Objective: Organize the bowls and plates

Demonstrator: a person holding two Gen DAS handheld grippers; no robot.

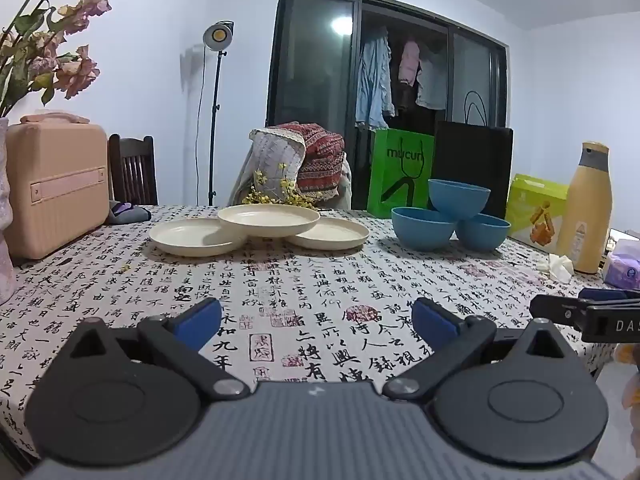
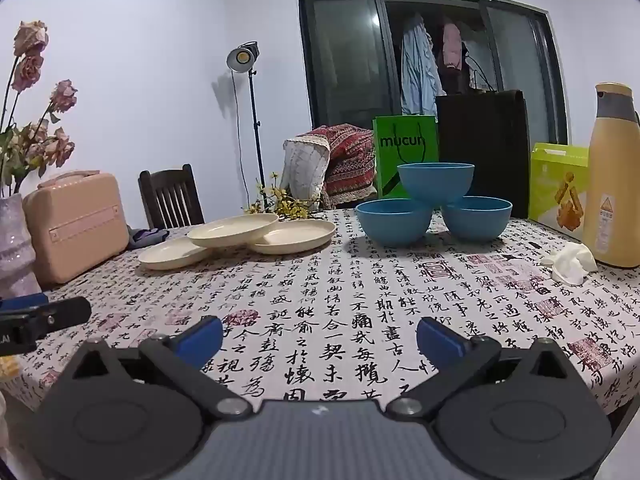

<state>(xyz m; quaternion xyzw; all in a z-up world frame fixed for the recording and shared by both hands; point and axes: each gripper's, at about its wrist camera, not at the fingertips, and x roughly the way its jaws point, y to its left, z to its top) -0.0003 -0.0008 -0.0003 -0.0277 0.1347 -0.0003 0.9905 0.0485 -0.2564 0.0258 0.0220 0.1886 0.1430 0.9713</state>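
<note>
Three cream plates lie at the far side of the table: a left plate (image 1: 192,236), a right plate (image 1: 334,234), and a top plate (image 1: 268,220) resting across both. Three blue bowls stand to their right: two on the cloth (image 1: 424,228) (image 1: 486,230) and one bowl (image 1: 458,196) perched on their rims. In the right wrist view the plates (image 2: 234,230) and bowls (image 2: 436,182) show the same arrangement. My left gripper (image 1: 316,320) is open over the near tablecloth, nothing between its blue pads. My right gripper (image 2: 320,338) is open too, also empty, well short of the bowls.
A calligraphy tablecloth (image 1: 304,280) covers the table. A beige case (image 1: 56,188) and a vase of dried flowers stand at left. A yellow bottle (image 1: 590,208), crumpled tissue (image 2: 572,262), green box (image 2: 558,188), green bag (image 1: 400,172) and black bag (image 1: 472,168) crowd the right and back.
</note>
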